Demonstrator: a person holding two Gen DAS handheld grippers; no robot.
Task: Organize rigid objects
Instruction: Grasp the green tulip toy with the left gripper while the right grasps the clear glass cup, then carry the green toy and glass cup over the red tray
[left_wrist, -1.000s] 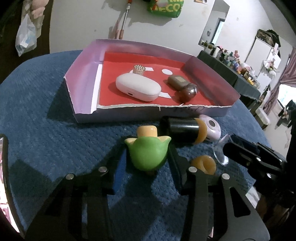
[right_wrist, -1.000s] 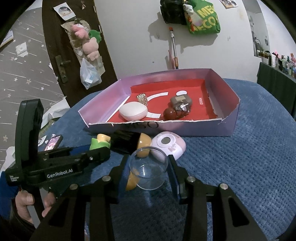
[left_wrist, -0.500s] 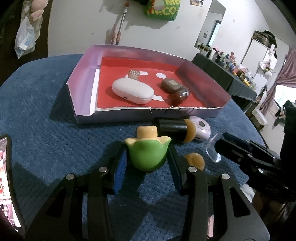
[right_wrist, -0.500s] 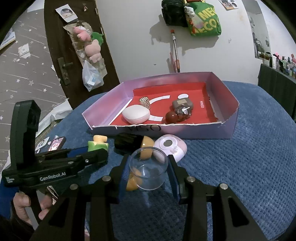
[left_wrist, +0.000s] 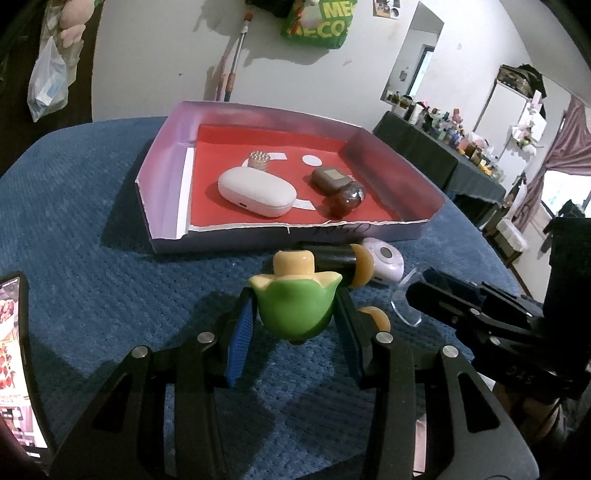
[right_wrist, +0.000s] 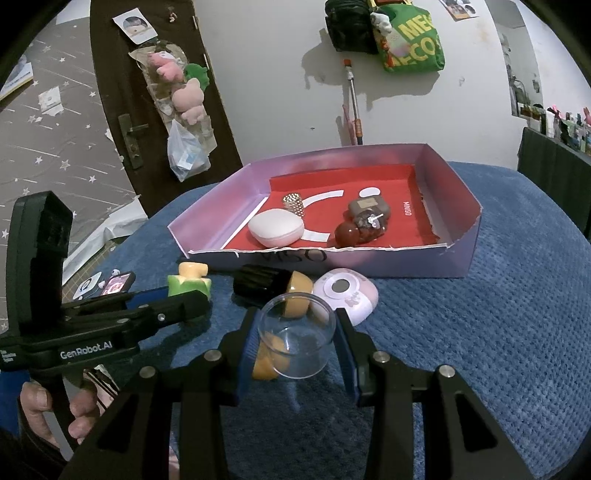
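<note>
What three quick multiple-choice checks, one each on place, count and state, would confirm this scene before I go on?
1. Where is the white oval case? A in the red-lined tray; B on the blue cloth; C in a gripper.
2. How many objects lie in the tray? A two; B four; C six.
3. What does the left gripper hold? A nothing; B the green-and-yellow toy; C the clear plastic cup.

Answers: 1 A, it rests on the red lining. 2 B, case, studded thimble, brown box, red-brown bauble. 3 B, both fingers press the toy.

Green-and-cream toy (left_wrist: 293, 306); lilac tray (left_wrist: 162, 173), red floor; blue textured cloth (left_wrist: 92, 229); white case (left_wrist: 256, 192).
</note>
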